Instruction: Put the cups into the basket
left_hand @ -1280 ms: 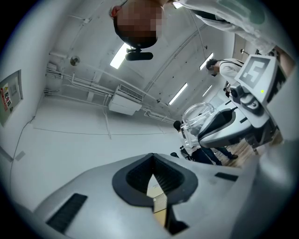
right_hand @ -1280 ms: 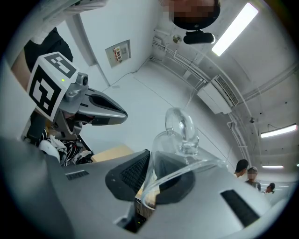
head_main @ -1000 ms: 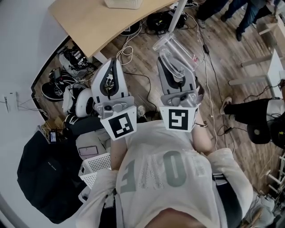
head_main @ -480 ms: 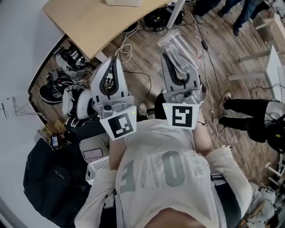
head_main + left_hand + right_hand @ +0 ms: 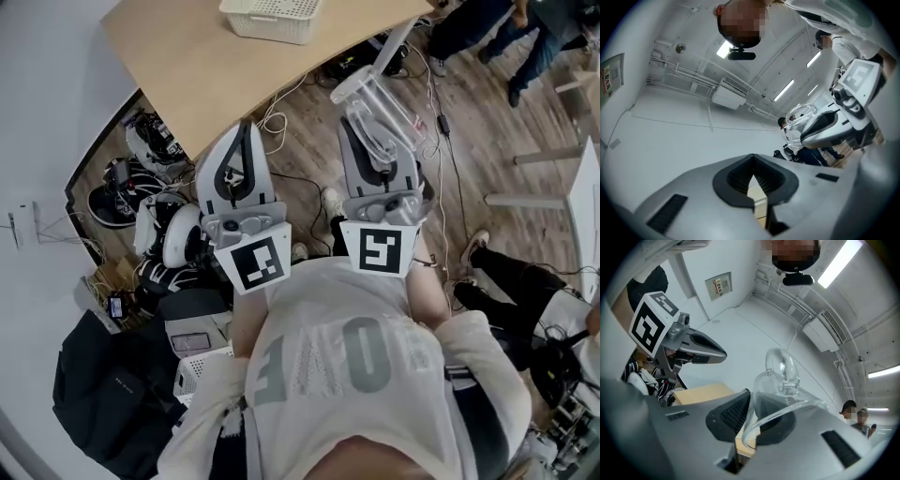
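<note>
A clear glass cup (image 5: 378,97) with a handle is clamped in my right gripper (image 5: 364,131), held in the air above the floor, short of the table. The right gripper view shows the cup's wall (image 5: 761,423) between the pads and its handle (image 5: 782,367) sticking up. My left gripper (image 5: 242,133) hangs beside it, shut with nothing in it; its pads (image 5: 740,176) meet in the left gripper view. A white basket (image 5: 272,16) stands on the wooden table (image 5: 187,66), ahead of both grippers.
Cables, shoes and bags (image 5: 155,202) lie on the wood floor under the table's edge. A black backpack (image 5: 108,394) and a white crate (image 5: 197,373) sit at the lower left. People's legs (image 5: 487,23) stand at the top right.
The table and basket have come further into the head view. Both grippers sit slightly nearer the table's edge. The cup stays held in the right gripper.
</note>
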Demonstrator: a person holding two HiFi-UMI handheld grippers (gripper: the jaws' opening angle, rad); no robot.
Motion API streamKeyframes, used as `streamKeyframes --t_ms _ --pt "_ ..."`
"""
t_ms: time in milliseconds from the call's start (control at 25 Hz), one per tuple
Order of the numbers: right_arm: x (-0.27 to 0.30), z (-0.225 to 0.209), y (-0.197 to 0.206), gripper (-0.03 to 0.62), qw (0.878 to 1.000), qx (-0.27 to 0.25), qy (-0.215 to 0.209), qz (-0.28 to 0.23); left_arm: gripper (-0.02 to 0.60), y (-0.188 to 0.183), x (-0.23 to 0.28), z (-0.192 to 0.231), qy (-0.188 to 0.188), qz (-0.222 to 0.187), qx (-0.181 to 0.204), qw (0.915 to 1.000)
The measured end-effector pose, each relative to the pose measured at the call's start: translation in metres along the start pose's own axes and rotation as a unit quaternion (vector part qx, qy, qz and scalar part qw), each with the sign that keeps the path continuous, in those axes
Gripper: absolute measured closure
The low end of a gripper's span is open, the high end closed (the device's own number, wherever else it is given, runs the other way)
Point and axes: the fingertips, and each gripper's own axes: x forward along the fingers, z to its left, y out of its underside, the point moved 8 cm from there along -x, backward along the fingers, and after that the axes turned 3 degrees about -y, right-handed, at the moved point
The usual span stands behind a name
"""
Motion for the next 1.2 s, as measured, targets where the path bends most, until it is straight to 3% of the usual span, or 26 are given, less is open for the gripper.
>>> streamKeyframes --t_ms 520,880,1200 --pt "0.057 -0.078 0.063 0.572 1.0 0.006 -0.019 -0.011 0.577 0.011 0.109 -0.046 -0.002 0.004 0.011 0.9999" --pt "0.077 -0.111 0.095 0.572 0.998 0.006 -0.042 -0.039 0.577 0.008 0.14 -0.07 -0.028 0.012 0.029 0.9991" --pt "0.097 -0.112 0.099 0.572 0.998 0.013 -0.048 -0.045 0.577 0.017 0.147 -0.054 -0.054 0.024 0.036 0.9976"
